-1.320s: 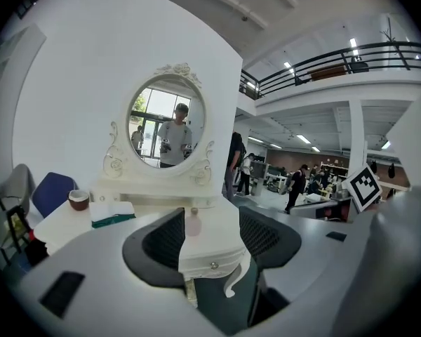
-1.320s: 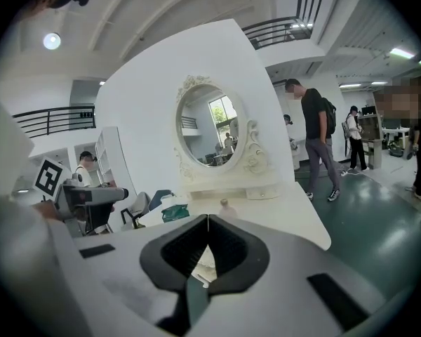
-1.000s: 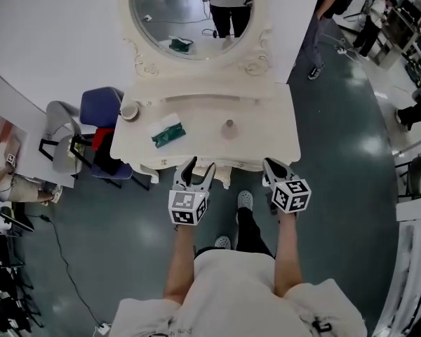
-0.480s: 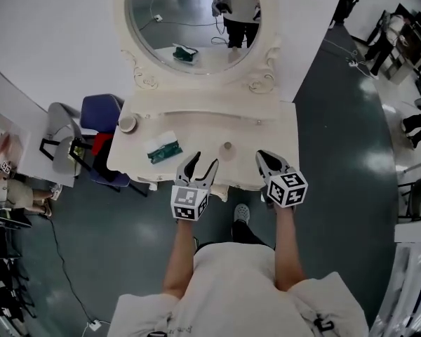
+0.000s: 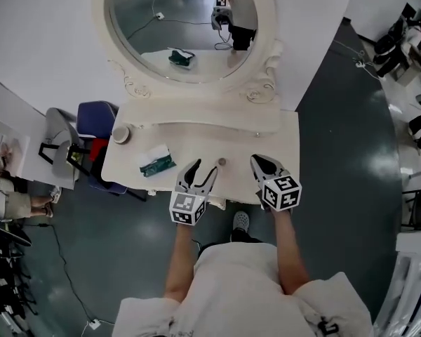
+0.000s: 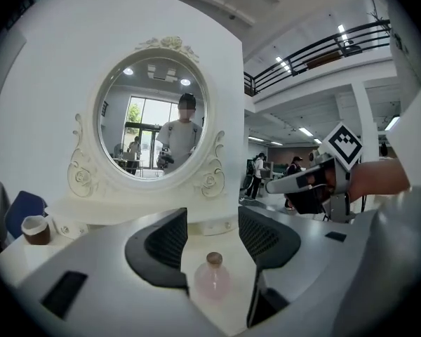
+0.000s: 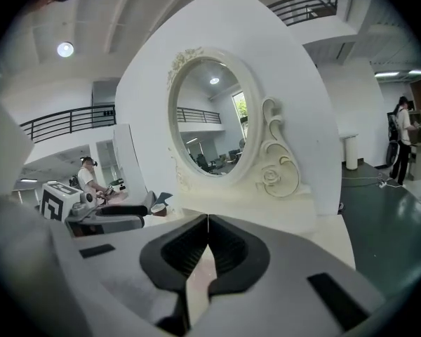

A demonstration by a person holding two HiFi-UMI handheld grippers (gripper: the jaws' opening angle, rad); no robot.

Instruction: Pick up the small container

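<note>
The small container is a little pink bottle (image 5: 222,162) with a brown cap, standing near the front edge of the white vanity table (image 5: 266,135). My left gripper (image 5: 202,167) is open just left of it and a bit nearer to me. In the left gripper view the bottle (image 6: 212,278) stands low between the two open jaws of the left gripper (image 6: 212,234), a little ahead and untouched. My right gripper (image 5: 257,160) is shut and empty, over the table's front edge to the right of the bottle. In its own view the right gripper (image 7: 208,220) has its jaws pressed together.
An oval mirror (image 5: 182,23) in an ornate frame rises at the table's back. A green and white packet (image 5: 156,161) lies left of the bottle, and a cup (image 5: 121,133) stands at the far left corner. A blue chair (image 5: 96,118) and a grey chair (image 5: 56,128) stand left of the table.
The person has stepped closer to the table. Both grippers have moved forward over its front edge, and the left one now sits beside the bottle.
</note>
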